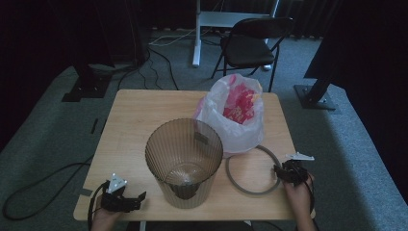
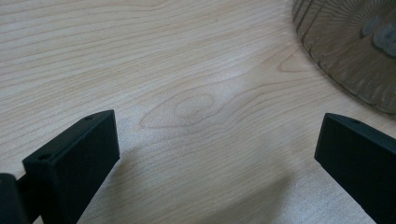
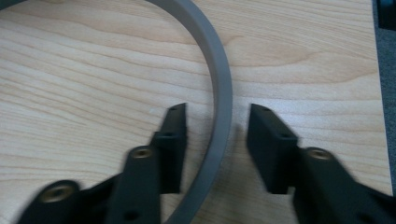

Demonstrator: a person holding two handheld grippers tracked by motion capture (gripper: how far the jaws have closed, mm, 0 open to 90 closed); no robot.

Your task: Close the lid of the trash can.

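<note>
A grey ring [image 1: 229, 174] lies flat on the wooden table [image 1: 134, 120] at the front right. My right gripper [image 1: 278, 174] straddles the ring's right arc. In the right gripper view the ring [image 3: 223, 79] runs between the two jaws of the right gripper [image 3: 217, 116], with a gap on each side, so the pads do not press on it. My left gripper [image 1: 141, 197] rests at the front left, open, its jaws wide over bare wood [image 2: 219, 140]. A ribbed, see-through brown bin [image 1: 184, 163] stands between the two grippers.
A white plastic bag [image 1: 235, 115] with red contents sits behind the bin, touching the ring's far side. The bin's base [image 2: 355, 46] lies just right of the left gripper's jaws. A black folding chair [image 1: 250, 45] and cables are on the floor beyond the table.
</note>
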